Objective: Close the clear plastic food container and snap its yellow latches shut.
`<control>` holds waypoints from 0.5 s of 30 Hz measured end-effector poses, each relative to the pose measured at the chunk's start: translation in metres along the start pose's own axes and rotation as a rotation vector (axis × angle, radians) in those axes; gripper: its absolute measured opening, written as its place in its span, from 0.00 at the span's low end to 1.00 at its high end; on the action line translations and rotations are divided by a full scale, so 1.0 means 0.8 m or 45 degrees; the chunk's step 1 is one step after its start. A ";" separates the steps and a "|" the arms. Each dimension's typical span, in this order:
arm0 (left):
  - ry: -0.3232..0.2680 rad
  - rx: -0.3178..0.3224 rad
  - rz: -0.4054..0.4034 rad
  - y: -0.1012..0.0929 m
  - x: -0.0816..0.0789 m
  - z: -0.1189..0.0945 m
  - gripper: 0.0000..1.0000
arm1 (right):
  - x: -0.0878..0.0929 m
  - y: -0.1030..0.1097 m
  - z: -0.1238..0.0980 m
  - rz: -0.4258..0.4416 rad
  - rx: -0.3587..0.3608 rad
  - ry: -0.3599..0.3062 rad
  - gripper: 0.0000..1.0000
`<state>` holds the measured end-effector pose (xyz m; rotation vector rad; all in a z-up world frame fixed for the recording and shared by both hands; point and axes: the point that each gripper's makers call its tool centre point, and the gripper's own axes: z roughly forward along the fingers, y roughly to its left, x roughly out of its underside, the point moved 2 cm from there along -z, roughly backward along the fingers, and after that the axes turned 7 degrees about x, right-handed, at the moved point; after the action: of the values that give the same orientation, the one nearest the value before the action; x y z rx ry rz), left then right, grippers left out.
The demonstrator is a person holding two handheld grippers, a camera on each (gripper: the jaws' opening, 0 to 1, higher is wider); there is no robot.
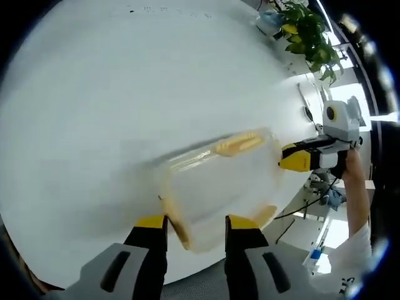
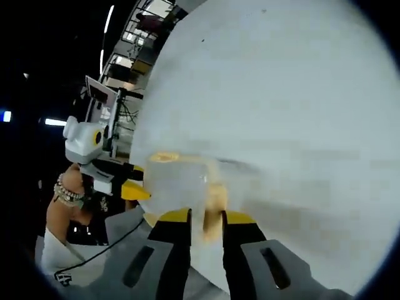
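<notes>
The clear plastic container lies blurred on the white table, with a yellow latch on its far side and another by my left jaw. My left gripper stands open, its jaws wide apart around the container's near end. My right gripper comes in from the right against the container's other end. In the right gripper view the container sits just ahead, and the right gripper is shut on a yellow latch. The left gripper shows at the left.
A leafy green plant stands at the table's far right edge. A person's hand and white sleeve hold the right gripper. The table's edge runs just under my left jaws. Dark shelving lies beyond the table.
</notes>
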<state>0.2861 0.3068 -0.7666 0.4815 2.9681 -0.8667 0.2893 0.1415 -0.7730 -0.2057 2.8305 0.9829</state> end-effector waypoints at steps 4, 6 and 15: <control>-0.049 -0.003 0.259 0.001 0.009 -0.011 0.25 | -0.001 -0.004 -0.013 -0.079 -0.045 -0.073 0.11; -0.154 -0.028 0.346 0.002 -0.001 -0.019 0.29 | -0.016 0.003 -0.029 -0.107 -0.126 -0.177 0.11; -0.523 0.032 0.523 -0.025 -0.049 -0.053 0.50 | -0.058 0.040 -0.081 -0.451 -0.098 -0.436 0.13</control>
<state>0.3205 0.3016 -0.7167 0.7705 2.3740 -0.8350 0.3242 0.1294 -0.6951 -0.4775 2.3450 0.9431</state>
